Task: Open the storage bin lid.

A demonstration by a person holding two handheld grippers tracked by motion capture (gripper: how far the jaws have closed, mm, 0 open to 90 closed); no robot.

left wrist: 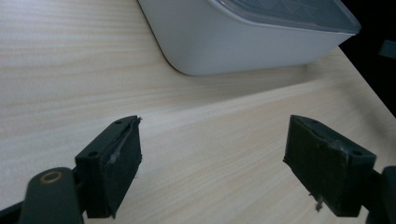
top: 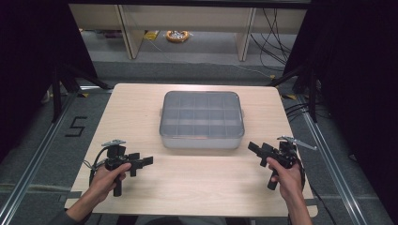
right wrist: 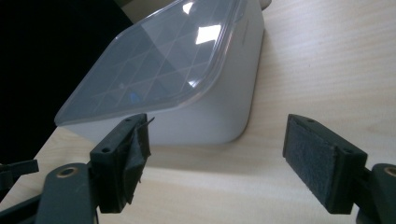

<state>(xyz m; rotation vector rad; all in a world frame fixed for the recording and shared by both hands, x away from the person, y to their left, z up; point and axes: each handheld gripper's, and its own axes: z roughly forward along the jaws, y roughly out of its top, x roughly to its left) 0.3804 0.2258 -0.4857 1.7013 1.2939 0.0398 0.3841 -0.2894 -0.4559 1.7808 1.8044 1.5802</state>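
From the high view I see a light wood desk (top: 197, 183) with a grey box (top: 202, 120) sitting just past its centre, toward twelve o'clock, under a clear lid (top: 202, 114) through which a grid of compartments shows; I cannot tell what, if anything, lies in them. My left hand-held gripper (top: 146, 161) is at about eight o'clock from the box, held in the left hand (top: 105, 180), pointing across toward three o'clock. Its jaws stand wide apart with nothing between them, and in the left gripper view (left wrist: 212, 163) I see bare desk in the gap and the box's near rounded corner (left wrist: 187, 65) beyond, well apart from the pads. My right hand-held gripper (top: 254, 149) is at about four o'clock from the box, held in the right hand (top: 285, 180), aimed toward ten o'clock at the box's near right corner. It too is spread wide and holds nothing. In the right gripper view (right wrist: 215, 158) the box fills the space ahead, tilted in the picture, its lid (right wrist: 163, 60) catching light, the box wall near the left pad but not touching it.
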